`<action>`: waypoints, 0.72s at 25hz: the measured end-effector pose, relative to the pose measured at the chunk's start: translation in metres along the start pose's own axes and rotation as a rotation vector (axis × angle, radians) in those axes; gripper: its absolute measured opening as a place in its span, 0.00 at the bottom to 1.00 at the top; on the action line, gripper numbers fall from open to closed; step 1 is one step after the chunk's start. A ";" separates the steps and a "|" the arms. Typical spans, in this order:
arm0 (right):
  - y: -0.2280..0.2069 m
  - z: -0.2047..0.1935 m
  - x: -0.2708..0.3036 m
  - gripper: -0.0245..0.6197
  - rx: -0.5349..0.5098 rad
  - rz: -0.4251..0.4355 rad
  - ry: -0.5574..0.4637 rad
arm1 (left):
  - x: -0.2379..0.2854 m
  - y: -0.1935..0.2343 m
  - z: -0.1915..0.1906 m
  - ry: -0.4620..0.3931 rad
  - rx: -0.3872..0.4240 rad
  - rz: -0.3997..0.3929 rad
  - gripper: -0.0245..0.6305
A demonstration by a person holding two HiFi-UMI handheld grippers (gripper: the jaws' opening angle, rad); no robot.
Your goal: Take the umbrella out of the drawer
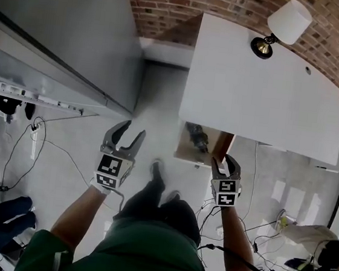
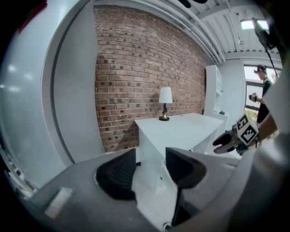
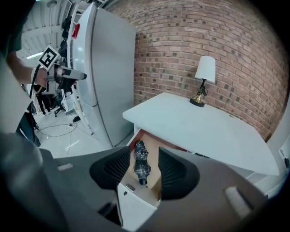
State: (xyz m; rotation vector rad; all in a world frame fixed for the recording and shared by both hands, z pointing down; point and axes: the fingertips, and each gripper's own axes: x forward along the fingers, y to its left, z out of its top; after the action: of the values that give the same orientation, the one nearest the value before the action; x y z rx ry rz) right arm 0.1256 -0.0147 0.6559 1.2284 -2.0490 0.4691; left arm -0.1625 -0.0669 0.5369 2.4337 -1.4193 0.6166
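The umbrella (image 3: 140,164) shows through the gap between the fingers of my right gripper (image 3: 141,171). Those fingers stand partly apart with nothing in their hold, and the umbrella is below them, not touched. It is folded, dark and patterned, and lies lengthwise on the wooden bottom of the open drawer (image 3: 136,201). From the head view, my right gripper (image 1: 224,164) hangs just by the drawer's (image 1: 185,155) front right corner, with the umbrella (image 1: 197,138) inside. My left gripper (image 1: 132,130) is over the floor (image 1: 161,100) to the left of the drawer; its fingers are wide apart and empty, which my left gripper (image 2: 149,174) view also shows. The drawer juts out from under the white table (image 1: 271,95). A white-shaded lamp (image 1: 285,26) stands on the table near the brick wall (image 1: 172,4).
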 end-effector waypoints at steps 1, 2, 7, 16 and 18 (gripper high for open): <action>0.001 -0.004 0.009 0.31 -0.012 0.011 0.014 | 0.005 0.001 -0.002 0.007 0.005 -0.005 0.35; 0.003 -0.008 0.017 0.31 -0.023 0.019 0.027 | 0.009 0.001 -0.004 0.014 0.009 -0.011 0.35; 0.001 -0.030 0.058 0.31 -0.015 0.045 0.058 | 0.028 -0.012 -0.026 0.071 0.018 -0.022 0.35; -0.017 -0.069 0.129 0.35 0.006 0.105 0.131 | 0.063 -0.035 -0.052 0.150 -0.012 0.029 0.36; -0.017 -0.075 0.139 0.35 0.002 0.116 0.141 | 0.070 -0.038 -0.059 0.168 -0.012 0.031 0.36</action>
State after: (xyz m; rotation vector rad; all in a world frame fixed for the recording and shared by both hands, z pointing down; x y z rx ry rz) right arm 0.1250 -0.0635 0.8067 1.0504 -2.0068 0.5954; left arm -0.1120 -0.0768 0.6221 2.2945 -1.3908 0.7970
